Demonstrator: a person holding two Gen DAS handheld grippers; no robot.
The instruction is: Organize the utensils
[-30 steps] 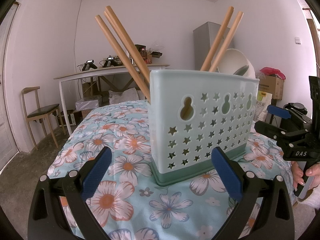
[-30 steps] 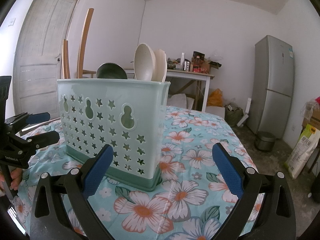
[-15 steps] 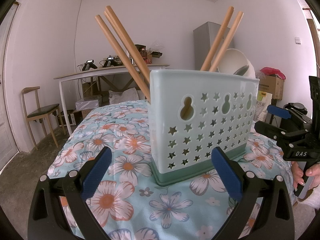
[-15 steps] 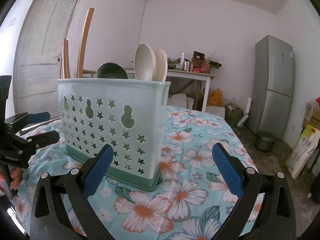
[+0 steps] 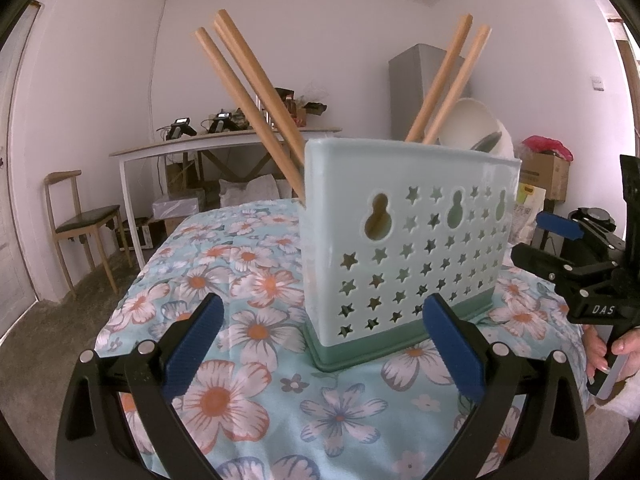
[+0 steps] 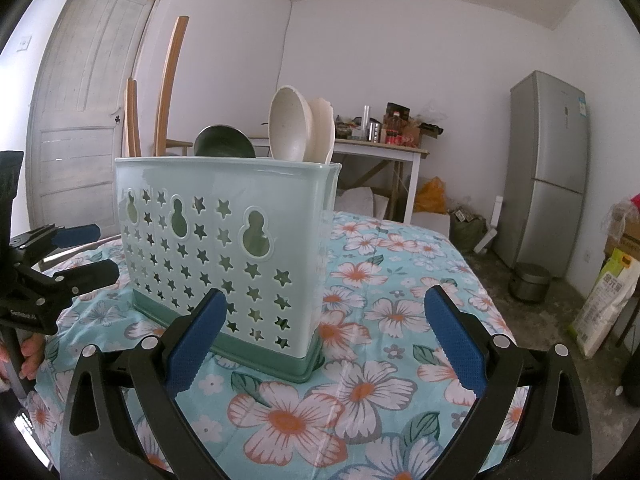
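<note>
A pale green utensil holder with star-shaped holes stands on the floral tablecloth; it also shows in the right wrist view. Wooden chopsticks lean out of it, with white spoons and a dark metal spoon. My left gripper is open and empty in front of the holder. My right gripper is open and empty at the holder's other side. Each gripper shows at the edge of the other's view: the right one, the left one.
A wooden chair and a white desk with clutter stand behind the table. A grey fridge, a door, boxes and bags on the floor surround the table.
</note>
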